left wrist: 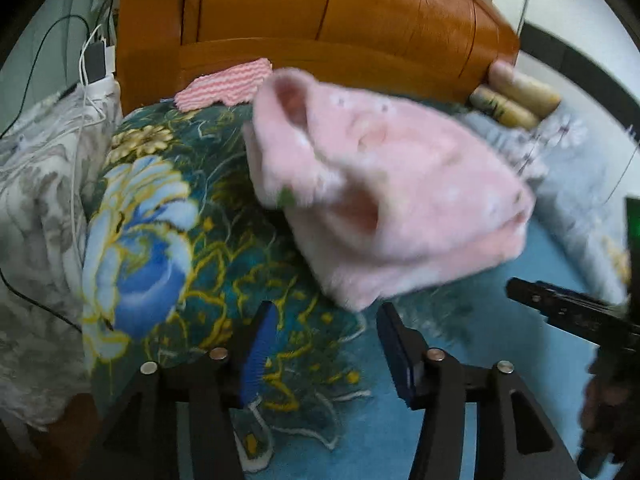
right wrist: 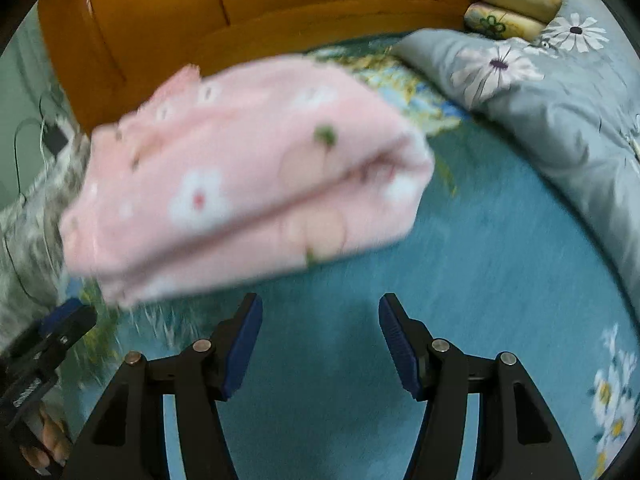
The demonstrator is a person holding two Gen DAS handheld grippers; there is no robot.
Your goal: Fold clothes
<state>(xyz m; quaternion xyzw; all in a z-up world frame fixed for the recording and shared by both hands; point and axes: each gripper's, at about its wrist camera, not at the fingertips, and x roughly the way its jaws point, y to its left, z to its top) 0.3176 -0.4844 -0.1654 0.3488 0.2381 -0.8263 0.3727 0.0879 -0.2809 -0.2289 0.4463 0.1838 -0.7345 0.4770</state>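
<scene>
Just ahead of both grippers (left wrist: 324,312), pink garment (left wrist: 384,200).

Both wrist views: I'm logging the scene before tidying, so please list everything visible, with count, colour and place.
Folded garment: one, pink with white flowers, on the bed ahead of both grippers.
Blanket: one, teal with blue and yellow flowers, under the garment.
Striped cloth: one, pink and white, by the headboard.
Headboard: one, orange-brown, behind.
Quilt: one, grey with daisies, right.
Pillows: two, yellowish, stacked in the far right corner.
Charger and cables: white and black, far left.
Left gripper: black, blue fingers, open.
Right gripper: same, open.
</scene>
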